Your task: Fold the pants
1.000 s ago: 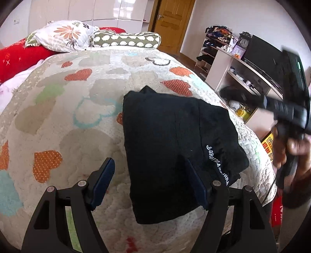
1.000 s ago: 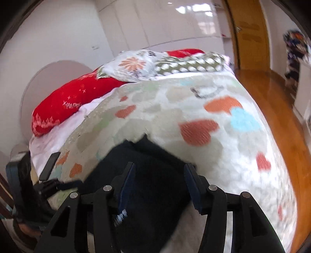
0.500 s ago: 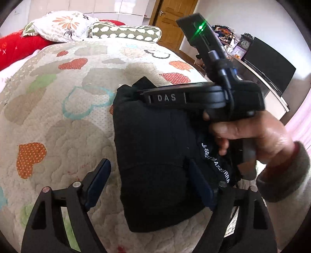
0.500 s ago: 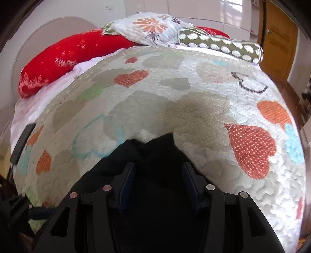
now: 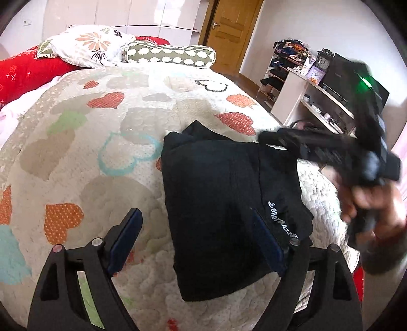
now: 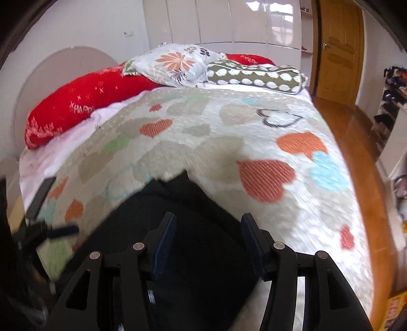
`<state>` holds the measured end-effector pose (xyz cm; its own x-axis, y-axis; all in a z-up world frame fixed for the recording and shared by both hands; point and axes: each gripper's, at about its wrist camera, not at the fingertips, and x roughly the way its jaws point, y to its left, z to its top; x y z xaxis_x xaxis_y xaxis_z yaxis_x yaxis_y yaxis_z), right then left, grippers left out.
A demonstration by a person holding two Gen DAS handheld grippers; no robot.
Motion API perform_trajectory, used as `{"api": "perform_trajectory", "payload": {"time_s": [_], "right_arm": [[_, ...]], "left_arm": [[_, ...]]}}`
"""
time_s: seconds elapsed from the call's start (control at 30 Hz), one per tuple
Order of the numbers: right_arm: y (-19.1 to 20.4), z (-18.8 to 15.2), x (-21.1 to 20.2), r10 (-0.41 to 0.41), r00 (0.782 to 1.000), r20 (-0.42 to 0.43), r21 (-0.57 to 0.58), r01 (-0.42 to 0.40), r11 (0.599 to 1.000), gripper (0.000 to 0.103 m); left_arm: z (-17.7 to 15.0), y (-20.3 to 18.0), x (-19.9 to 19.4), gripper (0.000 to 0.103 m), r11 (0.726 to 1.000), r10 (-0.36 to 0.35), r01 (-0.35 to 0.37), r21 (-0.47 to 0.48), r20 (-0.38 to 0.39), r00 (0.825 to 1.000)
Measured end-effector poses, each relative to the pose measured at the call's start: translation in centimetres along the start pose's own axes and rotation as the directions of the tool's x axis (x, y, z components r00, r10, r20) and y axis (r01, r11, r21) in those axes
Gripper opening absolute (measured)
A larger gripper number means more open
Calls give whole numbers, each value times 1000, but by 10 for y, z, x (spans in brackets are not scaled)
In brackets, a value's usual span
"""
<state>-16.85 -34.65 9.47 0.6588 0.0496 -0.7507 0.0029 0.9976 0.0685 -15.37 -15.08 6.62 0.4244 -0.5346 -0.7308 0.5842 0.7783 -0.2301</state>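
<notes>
Black pants [image 5: 223,203] lie folded on the bed [image 5: 76,157], near its foot edge. Left gripper [image 5: 195,239]: jaws wide, empty. Right gripper [image 6: 207,239]: jaws opening, half apart, nothing clamped. Fabric judged soft, light, limp; best gripped at a folded edge.

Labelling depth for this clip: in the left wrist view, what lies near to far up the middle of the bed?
Left gripper → folded black pants → heart-patterned quilt → spotted bolster pillow → white wardrobe.

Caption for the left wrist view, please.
Folded black pants lie on the heart-print quilt; the open left gripper hovers over them, the right gripper held off to the side.
</notes>
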Motion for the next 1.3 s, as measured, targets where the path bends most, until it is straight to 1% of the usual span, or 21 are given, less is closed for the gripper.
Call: {"api": "perform_trajectory", "payload": {"time_s": [0.07,0.13,0.17,0.23,0.33,0.43,0.47,0.6,0.67,0.73,0.8,0.9,0.97,1.03,1.1,1.2,1.3], "right_arm": [[0,-11,2,-19,1000,-11,-3,19,1000,55],[0,-18,13,-70,997,-32,-22,69,997,54],[0,-19,21,-91,995,-33,-26,90,996,55],[-5,-20,31,-103,995,-20,-11,102,995,58],[-13,-18,34,-72,997,-7,38,72,997,58],[-15,-18,19,-65,998,6,60,64,996,58],[-14,-17,13,-69,998,9,64,68,996,61],[-4,-23,-21,-62,997,43,38,60,997,61],[4,-29,-33,-35,998,49,21,34,999,61],[12,-38,-38,-29,999,42,3,29,1000,61],[20,-47,-38,-40,999,27,-7,40,999,61],[27,-60,-31,-32,999,-6,-14,32,999,61],[31,-69,-25,-57,998,-33,-36,56,998,61],[30,-76,-21,-58,998,-37,-37,57,998,61],[26,-84,-18,-67,997,-34,-23,66,998,67],[19,-91,-18,-33,999,-33,9,33,999,67],[9,-90,-21,12,999,-39,57,-10,998,68]], "left_arm": [[1,-1,4,87,1000,12,-12,1,-9,1000],[1,-3,11,87,1000,24,-24,12,-23,999],[1,-4,16,87,999,33,-32,20,-34,999],[0,-5,24,88,999,32,-31,20,-51,998],[1,-7,32,88,1000,26,-26,4,-69,997],[2,-9,31,88,999,32,-31,3,-70,997],[2,-10,29,88,999,35,-35,7,-69,997],[4,-12,20,88,999,49,-48,20,-51,998],[6,-11,14,88,999,48,-47,17,-38,998],[8,-10,11,88,999,52,-51,16,-31,998],[8,-10,8,88,998,58,-57,19,-24,998],[7,-7,6,88,998,67,-66,17,-21,998],[6,-5,8,88,998,70,-70,10,-26,997],[2,-2,11,88,997,73,-73,5,-35,997],[0,0,14,88,998,65,-65,-7,-42,997],[-4,1,19,89,999,45,-46,-23,-46,998],[-5,2,20,89,999,30,-31,-30,-46,999]]}}
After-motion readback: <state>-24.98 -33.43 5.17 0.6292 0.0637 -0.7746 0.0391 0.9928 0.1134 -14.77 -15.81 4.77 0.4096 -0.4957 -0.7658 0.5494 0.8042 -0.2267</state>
